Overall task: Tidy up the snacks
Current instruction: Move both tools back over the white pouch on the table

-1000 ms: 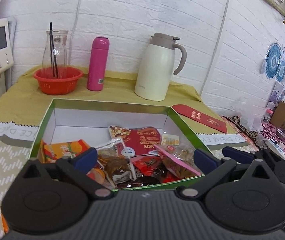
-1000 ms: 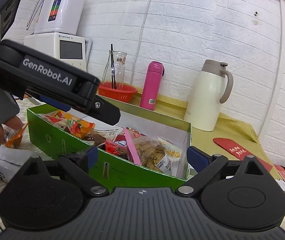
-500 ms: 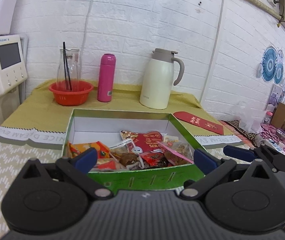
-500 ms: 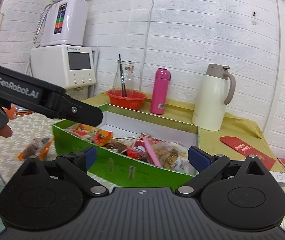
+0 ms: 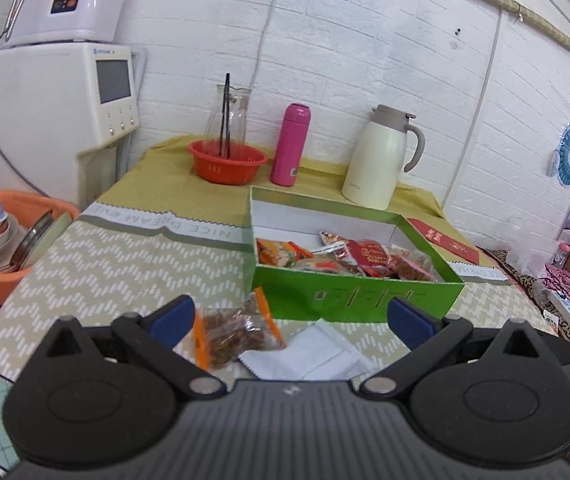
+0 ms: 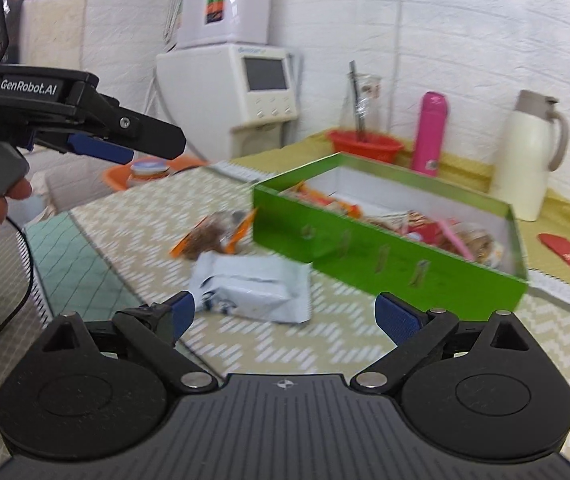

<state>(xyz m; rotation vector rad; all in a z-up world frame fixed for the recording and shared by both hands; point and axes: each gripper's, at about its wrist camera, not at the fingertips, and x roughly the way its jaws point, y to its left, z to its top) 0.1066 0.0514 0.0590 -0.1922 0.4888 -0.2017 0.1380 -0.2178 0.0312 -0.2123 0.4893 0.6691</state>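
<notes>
Left wrist view: the left gripper (image 5: 289,316) hangs with jaws spread, empty, above an orange-edged snack bag (image 5: 237,332) and a white packet (image 5: 309,354) lying side by side on the zigzag tablecloth (image 5: 125,256), printed "NICE DREAM". Just beyond stands a green box (image 5: 355,298) holding red and orange snack packs. The right gripper (image 6: 285,316) is likewise spread wide and empty. "GenRobot.AI" marks the left tool's side.

both wrist views face green box (image 5: 355,300) (image 6: 385,256), near, low.
</notes>
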